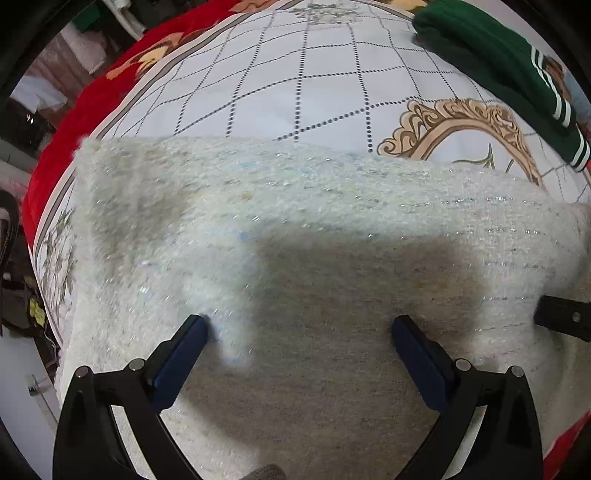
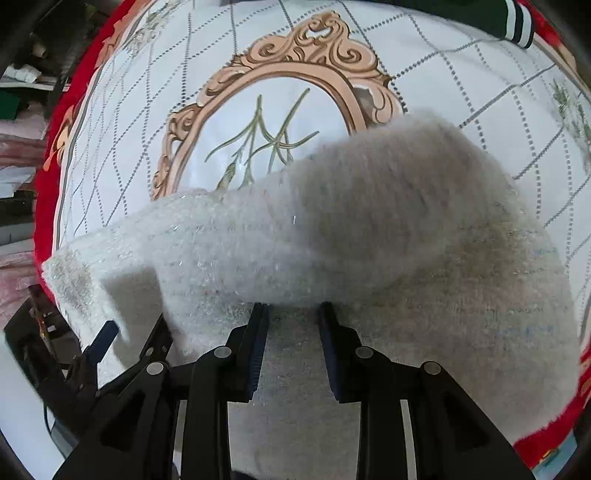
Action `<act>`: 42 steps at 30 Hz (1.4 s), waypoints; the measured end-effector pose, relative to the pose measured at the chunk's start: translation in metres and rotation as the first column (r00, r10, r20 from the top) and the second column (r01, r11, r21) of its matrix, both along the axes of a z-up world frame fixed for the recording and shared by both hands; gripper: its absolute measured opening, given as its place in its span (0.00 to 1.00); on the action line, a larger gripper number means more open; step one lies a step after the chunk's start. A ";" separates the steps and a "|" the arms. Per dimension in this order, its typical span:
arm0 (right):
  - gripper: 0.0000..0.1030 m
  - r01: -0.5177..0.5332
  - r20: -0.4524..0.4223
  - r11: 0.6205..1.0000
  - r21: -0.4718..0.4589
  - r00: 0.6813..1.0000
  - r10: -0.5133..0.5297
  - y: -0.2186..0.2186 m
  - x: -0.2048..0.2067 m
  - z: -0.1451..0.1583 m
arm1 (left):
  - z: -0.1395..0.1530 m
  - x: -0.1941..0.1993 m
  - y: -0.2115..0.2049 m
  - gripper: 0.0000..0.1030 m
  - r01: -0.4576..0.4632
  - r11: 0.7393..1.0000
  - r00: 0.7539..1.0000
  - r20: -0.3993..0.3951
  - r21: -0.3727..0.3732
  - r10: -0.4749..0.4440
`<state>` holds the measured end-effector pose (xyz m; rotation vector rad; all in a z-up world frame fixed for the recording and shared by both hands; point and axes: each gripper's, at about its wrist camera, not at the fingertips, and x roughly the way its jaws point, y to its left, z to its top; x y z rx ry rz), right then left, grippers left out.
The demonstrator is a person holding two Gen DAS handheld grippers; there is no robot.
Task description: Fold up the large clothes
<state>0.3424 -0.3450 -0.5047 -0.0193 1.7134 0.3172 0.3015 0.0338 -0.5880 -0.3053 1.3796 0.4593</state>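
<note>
A fuzzy white knit garment (image 1: 280, 229) with silver threads lies spread on a patterned bed sheet (image 1: 295, 74). My left gripper (image 1: 299, 328) hovers just over it, jaws wide apart and empty. In the right wrist view the same garment (image 2: 369, 229) has a folded, raised flap. My right gripper (image 2: 293, 314) sits at that flap's near edge, jaws partly apart with knit between them, not clamped. The right gripper's finger (image 1: 561, 317) shows at the left view's right edge. The left gripper's finger (image 2: 105, 338) shows at the right view's lower left.
A dark green garment with white stripes (image 1: 517, 74) lies at the far right of the bed; it also shows in the right wrist view (image 2: 513, 22). A red blanket (image 1: 74, 122) borders the sheet. Clutter and floor lie beyond the bed's left edge (image 1: 22, 295).
</note>
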 end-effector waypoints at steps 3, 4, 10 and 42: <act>0.34 -0.021 0.020 1.000 0.012 1.000 0.021 0.000 -0.013 0.023 | 0.021 -0.030 0.013 1.00 -0.084 0.995 0.996 0.017 -0.055 0.085; 0.34 -0.028 0.017 0.999 0.018 0.999 0.028 -0.002 -0.020 0.030 | 0.030 -0.048 0.019 1.00 -0.126 0.989 0.991 0.024 -0.080 0.128; 0.34 -0.121 -0.112 0.992 -0.046 0.987 0.115 0.003 -0.053 -0.016 | 0.043 -0.164 0.056 1.00 -0.416 0.885 0.908 -0.043 -0.210 0.416; 0.40 -0.044 -0.142 0.999 0.032 0.989 0.048 -0.007 -0.050 -0.024 | -0.003 -0.128 0.139 0.50 -0.460 0.797 0.744 0.321 -0.391 0.586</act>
